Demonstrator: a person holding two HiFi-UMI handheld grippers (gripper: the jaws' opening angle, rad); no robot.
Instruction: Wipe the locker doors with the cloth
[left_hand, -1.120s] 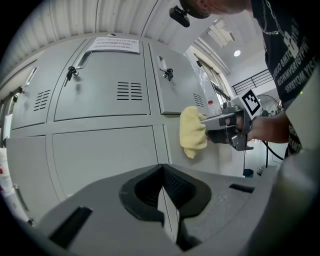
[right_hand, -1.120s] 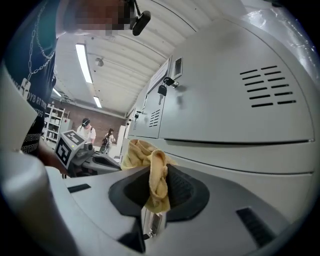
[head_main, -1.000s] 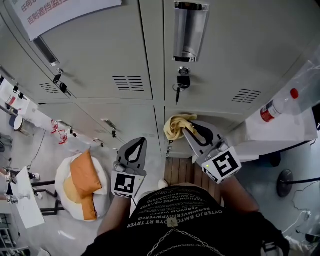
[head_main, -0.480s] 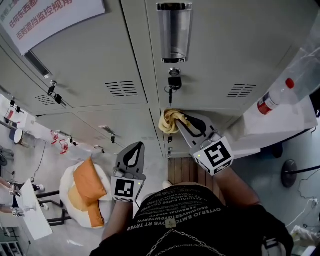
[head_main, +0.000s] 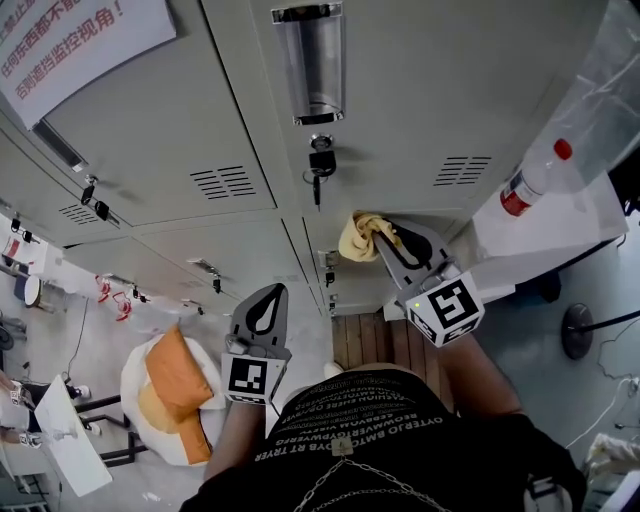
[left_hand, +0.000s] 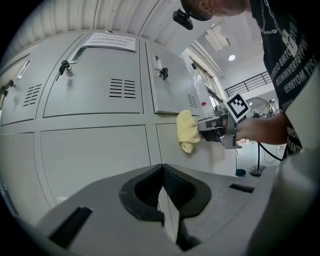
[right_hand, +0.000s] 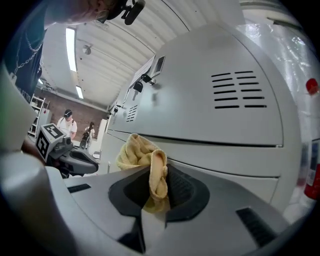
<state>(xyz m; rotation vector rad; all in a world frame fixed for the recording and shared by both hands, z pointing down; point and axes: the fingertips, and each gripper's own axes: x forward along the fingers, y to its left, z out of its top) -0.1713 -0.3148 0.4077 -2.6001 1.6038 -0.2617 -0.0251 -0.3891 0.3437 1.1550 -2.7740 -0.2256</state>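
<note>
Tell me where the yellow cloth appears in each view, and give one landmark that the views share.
Head view: yellow cloth right of centre, at the right gripper tip, on the lower locker door.
Left gripper view: right of centre, against the door.
Right gripper view: lower centre, pinched in the gripper.
Shared landmark: the keyed lock above it.

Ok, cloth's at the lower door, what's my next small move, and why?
Probably drag the right tool down the lower door: it is shut on the cloth, which seems pressed near that door's top, with bare panel below.
</note>
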